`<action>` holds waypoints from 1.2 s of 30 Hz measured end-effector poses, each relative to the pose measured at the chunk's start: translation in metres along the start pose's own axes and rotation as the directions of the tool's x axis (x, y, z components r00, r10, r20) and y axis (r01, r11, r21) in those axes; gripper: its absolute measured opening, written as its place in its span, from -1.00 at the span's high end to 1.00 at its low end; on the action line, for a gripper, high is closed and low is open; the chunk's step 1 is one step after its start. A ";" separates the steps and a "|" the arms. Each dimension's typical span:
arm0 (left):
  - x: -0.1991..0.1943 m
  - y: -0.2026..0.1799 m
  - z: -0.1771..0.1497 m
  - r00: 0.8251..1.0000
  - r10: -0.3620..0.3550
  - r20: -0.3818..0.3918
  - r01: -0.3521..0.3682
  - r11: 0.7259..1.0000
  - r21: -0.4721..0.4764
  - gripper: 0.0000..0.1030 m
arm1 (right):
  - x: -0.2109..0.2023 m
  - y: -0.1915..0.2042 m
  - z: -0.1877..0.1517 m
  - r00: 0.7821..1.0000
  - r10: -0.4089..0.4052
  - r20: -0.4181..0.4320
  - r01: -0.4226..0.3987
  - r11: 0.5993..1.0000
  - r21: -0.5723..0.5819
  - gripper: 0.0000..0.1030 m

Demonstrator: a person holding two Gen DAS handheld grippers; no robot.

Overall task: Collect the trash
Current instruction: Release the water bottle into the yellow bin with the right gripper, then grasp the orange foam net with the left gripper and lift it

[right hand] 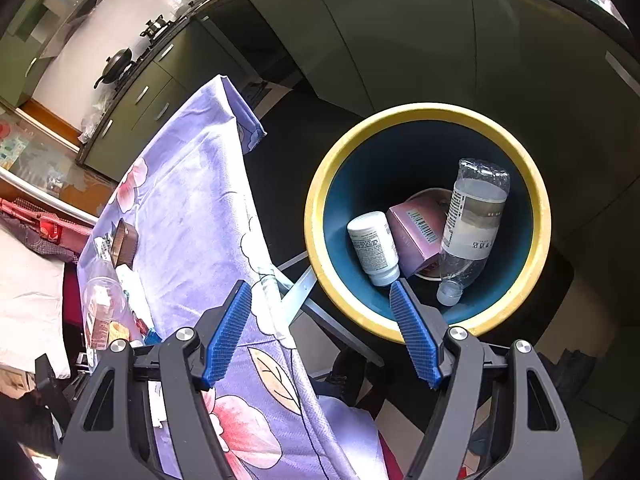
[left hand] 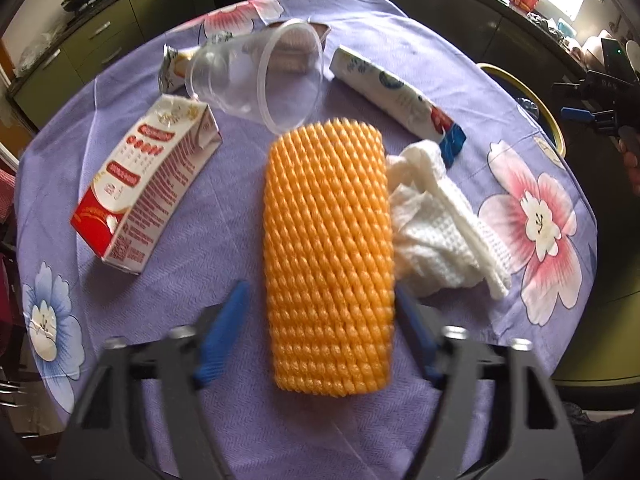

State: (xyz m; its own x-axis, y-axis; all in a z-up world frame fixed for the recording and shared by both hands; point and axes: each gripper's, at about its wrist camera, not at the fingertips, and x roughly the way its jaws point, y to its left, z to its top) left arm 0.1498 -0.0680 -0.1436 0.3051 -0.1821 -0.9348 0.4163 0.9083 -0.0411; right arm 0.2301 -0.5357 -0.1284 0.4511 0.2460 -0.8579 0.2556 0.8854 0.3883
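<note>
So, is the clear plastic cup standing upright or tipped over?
Tipped over. The clear plastic cup lies on its side on the tablecloth, its open rim facing the camera.

Hidden bits around the orange foam net

Its right edge covers one blue pad, so contact there can't be told. Behind the clear cup, a brown box shows only through plastic; the milk carton's print blurs.
</note>
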 end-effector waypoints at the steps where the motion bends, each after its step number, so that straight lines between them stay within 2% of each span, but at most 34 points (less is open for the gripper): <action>1: -0.001 0.001 -0.001 1.000 0.004 0.004 -0.004 1.000 -0.001 -0.03 | 0.000 0.000 0.000 1.000 0.000 -0.001 0.000 1.000 -0.001 -0.38; 10: -0.024 0.003 -0.005 0.998 -0.003 0.055 0.003 1.000 0.004 0.68 | -0.001 0.002 -0.002 1.000 0.006 0.003 -0.006 1.000 -0.008 -0.38; 16: -0.051 0.001 -0.011 0.994 0.001 0.114 -0.002 1.000 0.006 0.73 | -0.008 0.001 -0.006 1.000 0.009 0.014 -0.009 1.000 -0.013 -0.38; 23: -0.075 -0.019 -0.002 0.986 0.004 0.165 -0.014 0.998 0.060 0.73 | -0.016 -0.006 -0.012 0.999 0.009 0.032 -0.008 1.000 -0.013 -0.39; 29: -0.074 -0.053 0.028 0.983 -0.025 0.181 0.002 0.992 0.125 0.73 | -0.023 -0.020 -0.016 0.999 -0.005 0.051 0.006 1.000 -0.017 -0.39; 36: -0.057 -0.120 0.091 0.977 -0.119 0.179 0.076 0.971 0.229 0.73 | -0.040 -0.053 -0.018 0.993 -0.056 0.103 0.057 0.998 -0.004 -0.39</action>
State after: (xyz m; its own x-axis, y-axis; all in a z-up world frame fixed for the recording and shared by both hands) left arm 0.1605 -0.2011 -0.0528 0.4023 -0.3532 -0.8446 0.6231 0.7815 -0.0301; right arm 0.1835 -0.5852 -0.1204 0.5214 0.1542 -0.8393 0.2774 0.8995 0.3376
